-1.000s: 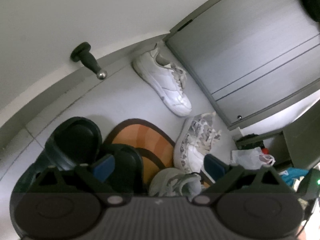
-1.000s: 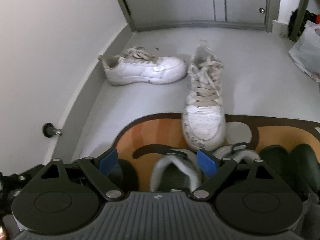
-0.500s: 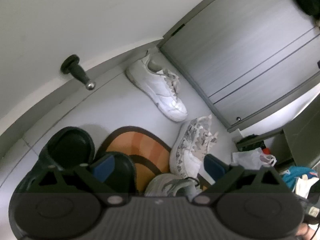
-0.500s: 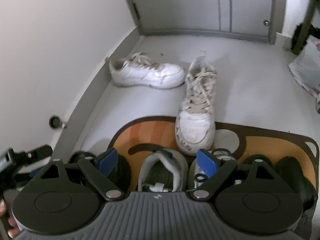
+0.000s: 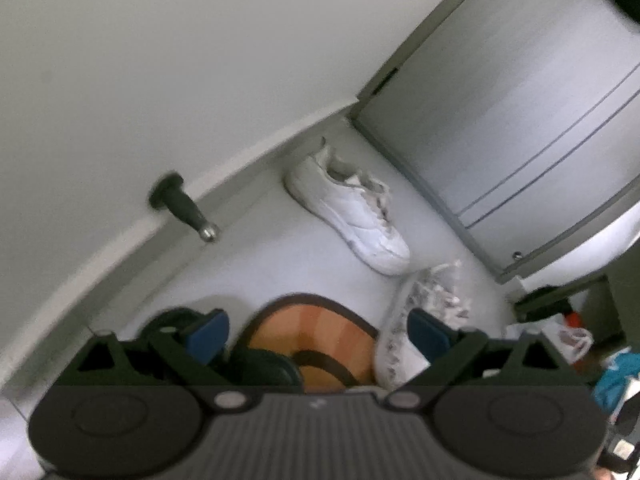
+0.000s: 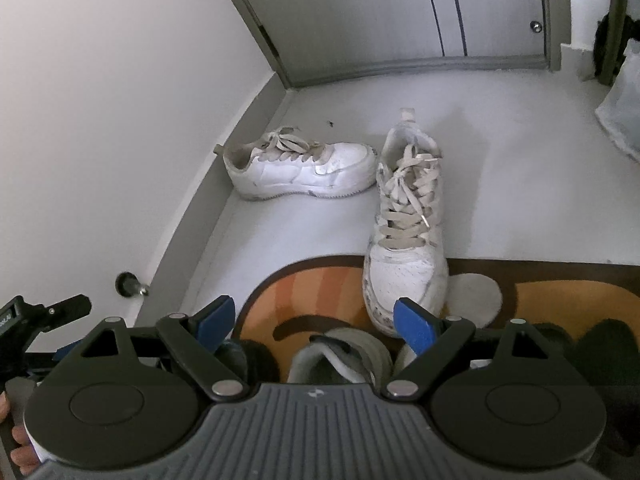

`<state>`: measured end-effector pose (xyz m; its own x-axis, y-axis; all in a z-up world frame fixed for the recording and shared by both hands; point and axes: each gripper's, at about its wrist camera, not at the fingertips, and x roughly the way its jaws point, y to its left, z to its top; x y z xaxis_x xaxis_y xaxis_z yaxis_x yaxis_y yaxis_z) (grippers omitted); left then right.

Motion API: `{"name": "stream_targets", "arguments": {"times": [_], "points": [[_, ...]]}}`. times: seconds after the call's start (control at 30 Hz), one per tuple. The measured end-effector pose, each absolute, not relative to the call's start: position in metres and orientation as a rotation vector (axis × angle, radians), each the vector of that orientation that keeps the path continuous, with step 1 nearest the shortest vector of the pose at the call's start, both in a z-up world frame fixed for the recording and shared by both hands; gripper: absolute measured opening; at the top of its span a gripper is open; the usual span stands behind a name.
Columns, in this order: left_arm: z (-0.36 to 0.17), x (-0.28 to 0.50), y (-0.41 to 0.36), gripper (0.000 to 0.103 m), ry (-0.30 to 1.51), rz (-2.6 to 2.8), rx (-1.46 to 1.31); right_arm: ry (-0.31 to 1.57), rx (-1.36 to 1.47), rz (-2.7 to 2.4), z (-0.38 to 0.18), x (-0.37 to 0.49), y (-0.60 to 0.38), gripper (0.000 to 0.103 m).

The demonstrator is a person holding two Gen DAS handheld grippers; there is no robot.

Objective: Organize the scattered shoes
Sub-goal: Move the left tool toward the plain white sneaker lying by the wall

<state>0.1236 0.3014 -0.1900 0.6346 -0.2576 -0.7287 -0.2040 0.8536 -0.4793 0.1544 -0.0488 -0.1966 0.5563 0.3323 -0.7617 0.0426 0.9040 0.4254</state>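
Observation:
Two white sneakers lie scattered on the grey floor. One white sneaker [image 6: 300,168] lies sideways near the wall, also in the left wrist view [image 5: 348,208]. The other laced sneaker [image 6: 408,232] points toward me with its toe on the orange mat [image 6: 320,292]; it also shows in the left wrist view [image 5: 416,320]. A grey shoe [image 6: 344,356] and black shoes [image 6: 248,360] sit on the mat just below my right gripper [image 6: 316,320], which is open and empty. My left gripper [image 5: 320,332] is open and empty above black shoes [image 5: 264,364].
A wall with a doorstop [image 5: 184,208] runs along the left. Grey closet doors [image 6: 440,12] close the far end. A white plastic bag [image 6: 624,104] lies at the right. The left gripper's body [image 6: 36,320] shows at the right wrist view's left edge.
Both grippers have pulled back and up from the mat. The shoes look farther off. The sneakers have not moved. Both grippers stay open.

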Motion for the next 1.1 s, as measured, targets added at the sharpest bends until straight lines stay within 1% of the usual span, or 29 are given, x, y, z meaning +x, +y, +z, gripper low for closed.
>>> {"name": "stream_targets", "arguments": {"times": [0.07, 0.2, 0.4, 0.67, 0.77, 0.87, 0.97, 1.07, 1.1], "points": [[-0.184, 0.133, 0.308, 0.097, 0.887, -0.033, -0.556, 0.971, 0.434, 0.164, -0.202, 0.154, -0.049, 0.090], [-0.170, 0.163, 0.316, 0.093, 0.870, -0.012, -0.554, 0.966, 0.374, 0.213, -0.204, 0.157, -0.042, 0.090], [-0.160, 0.224, 0.292, 0.092, 0.877, -0.047, -0.450, 0.938, 0.365, 0.244, -0.205, 0.173, -0.052, 0.090], [-0.181, 0.306, 0.249, 0.092, 0.923, -0.093, -0.440, 0.932, 0.383, 0.233, -0.217, 0.193, -0.073, 0.091], [-0.192, 0.337, 0.232, 0.089, 0.960, -0.112, -0.423, 0.918, 0.373, 0.245, -0.217, 0.201, -0.078, 0.091], [-0.207, 0.376, 0.214, 0.088, 1.006, -0.143, -0.423, 0.879, 0.398, 0.211, -0.218, 0.207, -0.085, 0.091], [-0.218, 0.400, 0.201, 0.088, 1.018, -0.154, -0.411, 0.880, 0.433, 0.223, -0.222, 0.211, -0.090, 0.091], [-0.232, 0.423, 0.192, 0.085, 1.039, -0.176, -0.436, 0.888, 0.450, 0.223, -0.226, 0.214, -0.097, 0.091], [-0.236, 0.427, 0.190, 0.082, 1.048, -0.176, -0.439, 0.894, 0.467, 0.221, -0.227, 0.215, -0.101, 0.091]]}}
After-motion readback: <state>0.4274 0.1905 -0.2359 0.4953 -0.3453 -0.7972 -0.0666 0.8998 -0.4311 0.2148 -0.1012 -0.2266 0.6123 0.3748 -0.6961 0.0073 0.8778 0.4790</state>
